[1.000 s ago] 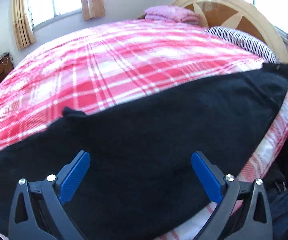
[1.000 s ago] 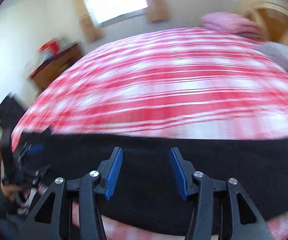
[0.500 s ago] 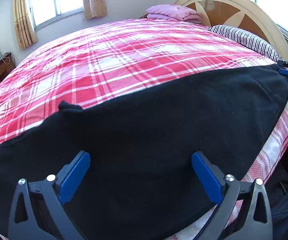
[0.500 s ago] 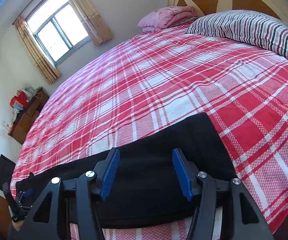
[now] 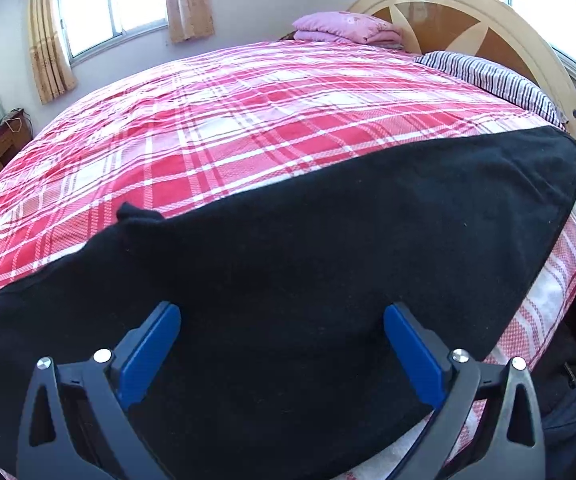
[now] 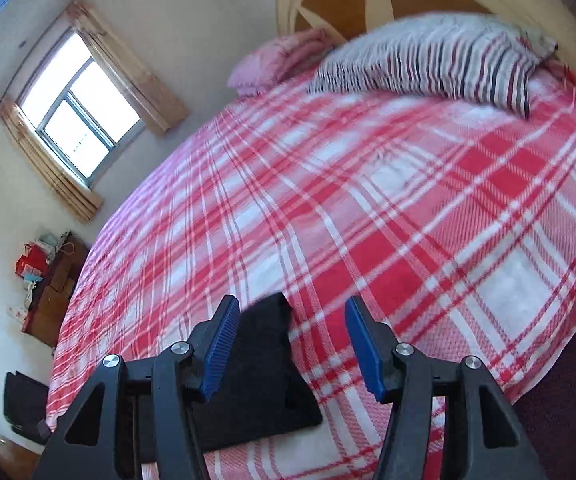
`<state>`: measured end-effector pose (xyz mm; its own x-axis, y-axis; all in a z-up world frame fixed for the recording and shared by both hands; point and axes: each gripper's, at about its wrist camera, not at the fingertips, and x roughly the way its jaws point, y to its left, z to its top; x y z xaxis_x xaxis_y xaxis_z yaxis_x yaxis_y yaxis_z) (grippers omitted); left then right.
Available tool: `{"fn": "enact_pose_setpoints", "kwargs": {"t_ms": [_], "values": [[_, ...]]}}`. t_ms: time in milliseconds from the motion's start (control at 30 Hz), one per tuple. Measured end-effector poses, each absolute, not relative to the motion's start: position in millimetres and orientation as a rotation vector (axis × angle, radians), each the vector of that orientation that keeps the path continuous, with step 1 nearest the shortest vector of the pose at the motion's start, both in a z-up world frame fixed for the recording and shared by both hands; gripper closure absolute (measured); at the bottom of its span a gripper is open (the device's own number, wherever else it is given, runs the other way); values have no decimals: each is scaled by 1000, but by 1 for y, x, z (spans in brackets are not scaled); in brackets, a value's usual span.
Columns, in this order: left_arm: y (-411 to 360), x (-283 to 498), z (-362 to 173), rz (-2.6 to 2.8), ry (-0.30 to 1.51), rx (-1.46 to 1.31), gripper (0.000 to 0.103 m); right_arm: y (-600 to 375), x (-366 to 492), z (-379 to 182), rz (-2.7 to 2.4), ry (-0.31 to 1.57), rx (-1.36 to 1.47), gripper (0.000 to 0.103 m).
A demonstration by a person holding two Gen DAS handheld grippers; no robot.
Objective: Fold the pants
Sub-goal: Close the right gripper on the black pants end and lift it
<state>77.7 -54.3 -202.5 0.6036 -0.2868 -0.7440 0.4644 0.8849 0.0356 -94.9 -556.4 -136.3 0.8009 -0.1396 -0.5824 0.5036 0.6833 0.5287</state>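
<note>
- Left wrist view: our left gripper [image 5: 281, 344] hangs at the bottom of the frame with its blue pads spread wide and nothing between them. The black pants [image 5: 328, 264] fill the lower half, laid as a long band across the red plaid bedspread [image 5: 247, 120], running from the lower left to a squared end at the right edge.
- A small bump of cloth pokes up on the pants' upper edge at centre left; we judge that a fold made over it would trap a lump.
- At the far right edge a sliver of the other gripper shows, just beside that squared end.
- Right wrist view: our right gripper [image 6: 288, 344] sits at the bottom centre, pads well apart, gripping nothing. One end of the pants lies between and below the pads, its corner peeking up past the left pad.
- The striped pillow [image 6: 428, 64] lies in the upper right, well apart.
- Risk as we see it: closing here could pinch the bedspread with the pants, or catch only one layer, dragging the band crooked.
</note>
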Motion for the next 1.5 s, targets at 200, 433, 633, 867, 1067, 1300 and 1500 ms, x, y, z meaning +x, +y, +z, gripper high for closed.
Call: {"fn": "enact_pose_setpoints", "kwargs": {"t_ms": [200, 433, 633, 867, 1067, 1300, 1500], "values": [[-44, 84, -197, -384, 801, 230, 0, -551, -82, -161, -278, 651, 776, 48], [-24, 96, -197, -301, 817, 193, 0, -545, -76, -167, -296, 659, 751, 58], [-20, 99, -199, -289, 824, 189, 0, -539, -70, -170, -215, 670, 741, 65], [-19, 99, -200, -299, 825, 189, 0, -541, -65, -174, -224, 656, 733, 74], [-19, 98, -200, -304, 826, 186, 0, -540, -69, -172, -220, 619, 746, 84], [-15, 99, -200, -323, 828, 187, 0, -499, -72, -123, -213, 505, 649, 87], [-7, 98, -199, -334, 833, 196, 0, -442, -56, -88, -154, 475, 546, 87]]}}
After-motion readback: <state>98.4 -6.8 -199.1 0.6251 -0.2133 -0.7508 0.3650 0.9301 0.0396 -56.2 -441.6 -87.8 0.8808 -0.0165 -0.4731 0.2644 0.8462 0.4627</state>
